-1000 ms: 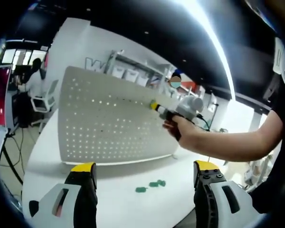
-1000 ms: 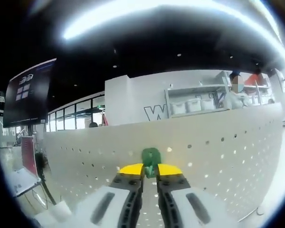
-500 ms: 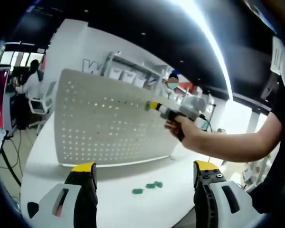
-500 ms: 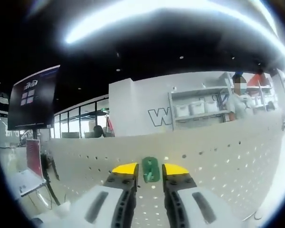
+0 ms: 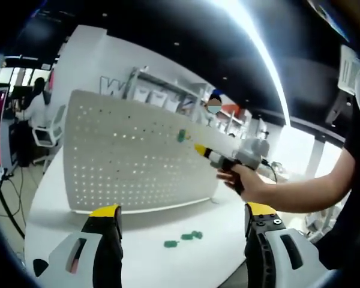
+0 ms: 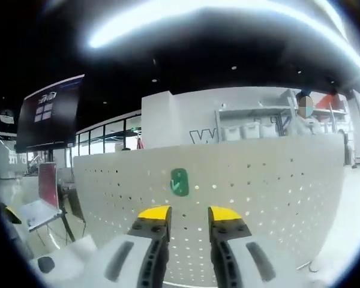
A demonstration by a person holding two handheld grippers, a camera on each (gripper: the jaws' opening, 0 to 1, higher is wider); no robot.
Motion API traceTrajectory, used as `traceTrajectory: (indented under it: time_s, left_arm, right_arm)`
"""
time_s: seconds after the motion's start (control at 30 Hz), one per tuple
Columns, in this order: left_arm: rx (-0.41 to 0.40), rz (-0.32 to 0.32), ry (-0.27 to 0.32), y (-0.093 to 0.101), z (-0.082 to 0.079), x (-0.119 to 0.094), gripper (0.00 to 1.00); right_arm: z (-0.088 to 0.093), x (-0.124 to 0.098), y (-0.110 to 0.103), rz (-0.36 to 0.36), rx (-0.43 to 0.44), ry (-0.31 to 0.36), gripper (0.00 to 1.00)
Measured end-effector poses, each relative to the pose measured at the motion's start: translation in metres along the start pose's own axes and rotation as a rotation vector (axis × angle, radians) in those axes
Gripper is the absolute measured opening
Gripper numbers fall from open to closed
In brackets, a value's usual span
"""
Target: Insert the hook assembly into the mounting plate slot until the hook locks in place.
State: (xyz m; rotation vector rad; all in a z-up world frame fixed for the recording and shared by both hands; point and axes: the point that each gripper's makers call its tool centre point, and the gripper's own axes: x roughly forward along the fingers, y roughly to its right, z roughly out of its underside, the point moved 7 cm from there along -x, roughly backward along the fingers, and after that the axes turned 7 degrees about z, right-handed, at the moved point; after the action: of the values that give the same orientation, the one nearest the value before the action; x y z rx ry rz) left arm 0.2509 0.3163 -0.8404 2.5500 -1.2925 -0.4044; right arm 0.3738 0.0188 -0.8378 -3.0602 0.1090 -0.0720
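Pegboard (image 6: 258,198) keeps hook (image 6: 179,181), right hand-held gripper (image 6: 188,213) released, withdrawn

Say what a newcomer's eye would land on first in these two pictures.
First, the white pegboard standing upright on the table, with one green hook on its face. Next, the right hand-held gripper, jaws open just short of the hook. Three more green hooks lie on the table before the board.

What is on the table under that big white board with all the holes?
In the left gripper view, three small green plastic pieces lie on the white table in front of the upright white perforated board. One green hook sits on the board. The table behind it is hidden.
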Motion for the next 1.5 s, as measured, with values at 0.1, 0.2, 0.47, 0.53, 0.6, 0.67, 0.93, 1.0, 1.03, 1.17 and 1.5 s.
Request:
traceTrajectory:
  time_s: [0.1, 0.2, 0.47, 0.53, 0.6, 0.67, 0.93, 1.0, 1.03, 1.17, 1.5]
  left_arm:
    - [0.0, 0.001, 0.0, 0.0, 0.0, 0.0, 0.85]
    - [0.002, 0.007, -0.002, 0.001, 0.001, 0.0, 0.85]
    - [-0.001, 0.016, -0.005, 0.002, 0.005, -0.001, 0.85]
    - [0.0, 0.017, -0.004, 0.003, 0.005, -0.002, 0.85]
    - [-0.005, 0.017, 0.002, 0.003, 0.006, -0.004, 0.85]
    - [-0.005, 0.016, 0.003, 0.003, 0.006, -0.005, 0.85]
    - [-0.009, 0.019, 0.007, 0.005, 0.009, -0.006, 0.85]
    - [-0.012, 0.022, 0.009, 0.006, 0.009, -0.006, 0.84]
    - [-0.011, 0.022, 0.007, 0.007, 0.01, -0.005, 0.84]
    - [-0.013, 0.024, 0.008, 0.009, 0.011, -0.005, 0.84]
    - [-0.019, 0.025, 0.013, 0.015, 0.011, -0.003, 0.83]
  right_arm:
    - [0.003, -0.011, 0.002, -0.007, -0.006, -0.01, 0.23]
    - [0.007, -0.023, 0.004, -0.023, -0.023, -0.023, 0.23]
    - [0.029, -0.06, 0.007, -0.1, -0.087, -0.102, 0.24]
    - [0.039, -0.072, 0.01, -0.115, -0.105, -0.136, 0.24]
    - [0.049, -0.086, 0.013, -0.128, -0.12, -0.175, 0.24]
    - [0.06, -0.101, 0.015, -0.154, -0.15, -0.216, 0.24]
    - [0.09, -0.144, 0.026, -0.205, -0.203, -0.341, 0.24]
    - [0.097, -0.152, 0.028, -0.22, -0.208, -0.372, 0.24]
    - [0.1, -0.156, 0.028, -0.228, -0.208, -0.387, 0.24]
    - [0.108, -0.166, 0.027, -0.258, -0.212, -0.431, 0.24]
    - [0.13, -0.166, 0.001, -0.363, -0.213, -0.519, 0.24]
